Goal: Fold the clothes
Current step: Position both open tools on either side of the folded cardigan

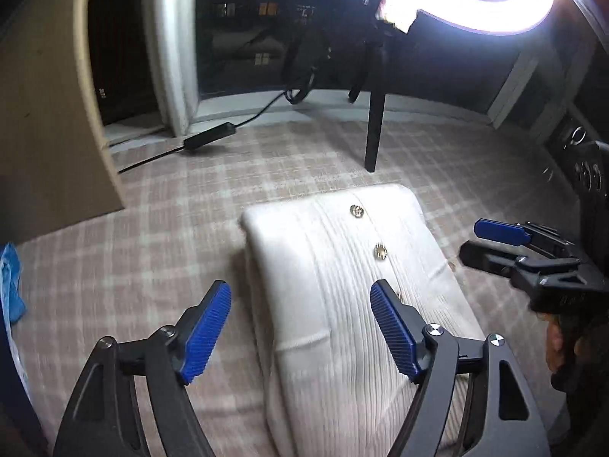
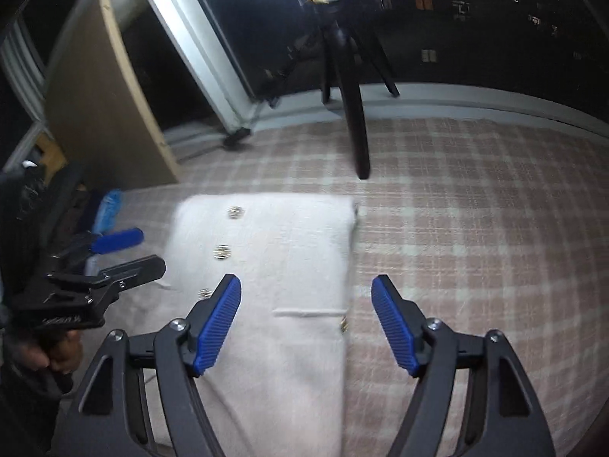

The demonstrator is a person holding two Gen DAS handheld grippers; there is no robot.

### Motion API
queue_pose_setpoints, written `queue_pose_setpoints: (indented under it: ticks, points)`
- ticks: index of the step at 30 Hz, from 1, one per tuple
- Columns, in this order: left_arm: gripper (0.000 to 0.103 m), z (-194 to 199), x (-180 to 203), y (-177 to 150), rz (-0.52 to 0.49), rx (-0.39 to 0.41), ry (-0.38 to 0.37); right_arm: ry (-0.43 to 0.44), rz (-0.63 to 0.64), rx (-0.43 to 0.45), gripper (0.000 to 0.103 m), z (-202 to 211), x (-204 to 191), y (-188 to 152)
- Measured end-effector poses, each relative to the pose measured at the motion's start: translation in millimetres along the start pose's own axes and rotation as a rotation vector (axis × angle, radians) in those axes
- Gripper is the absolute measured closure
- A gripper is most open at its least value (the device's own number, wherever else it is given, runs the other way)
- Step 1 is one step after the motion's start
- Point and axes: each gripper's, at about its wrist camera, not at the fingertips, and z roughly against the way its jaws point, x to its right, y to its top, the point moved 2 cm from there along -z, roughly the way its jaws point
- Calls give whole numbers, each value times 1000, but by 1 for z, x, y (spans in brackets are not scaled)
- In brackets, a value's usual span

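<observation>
Garment: one cream ribbed cardigan (image 1: 342,285), folded into a rectangle, lying flat on the plaid-covered bed (image 1: 171,228).
Buttons: three gold buttons (image 1: 380,251) in a row down the front in each view; the right wrist view adds a fourth small one at the garment's right edge.
Tools: two, each with two blue ribbed pads.
Left tool (image 1: 300,327): spread wide, pads apart over the cardigan's left half, nothing pinched.
Right tool (image 2: 306,323): spread wide, straddling the cardigan's right edge, one pad over the knit, the other over the plaid; nothing pinched.
Hands: one in each view, gripping the other tool's handle at the frame's side.
Tripod: one black leg (image 2: 357,133) planted on the bed beyond the cardigan.
Only in left wrist view: a glowing ring light (image 1: 475,0) at top, one black cable box (image 1: 209,140) by the window sill.
Only in right wrist view: the cardigan's right folded edge seen whole, a wide stretch of bare plaid to its right.
Both views: a blue cloth (image 2: 108,202) at the bed's left margin, a wooden panel (image 2: 102,106) leaning by the window.
</observation>
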Motion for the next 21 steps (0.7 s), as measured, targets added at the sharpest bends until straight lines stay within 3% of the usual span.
queue_pose_setpoints:
  ticks: [4, 7, 11, 14, 21]
  points:
    - [28, -41, -1, -2, 24, -85, 29, 27, -35, -78, 33, -34, 9, -9]
    - [14, -58, -9, -5, 70, -106, 17, 32, -45, -118, 31, -50, 11, -15]
    - [10, -53, -17, -5, 90, -114, 14, 66, -74, -109, 30, -48, 18, -17]
    - [10, -41, -14, -7, 65, -99, 62, 105, -96, -76, 30, -37, 25, -18]
    - [10, -36, -8, -12, 31, -96, 116, 59, -42, -125, 30, -40, 25, -36]
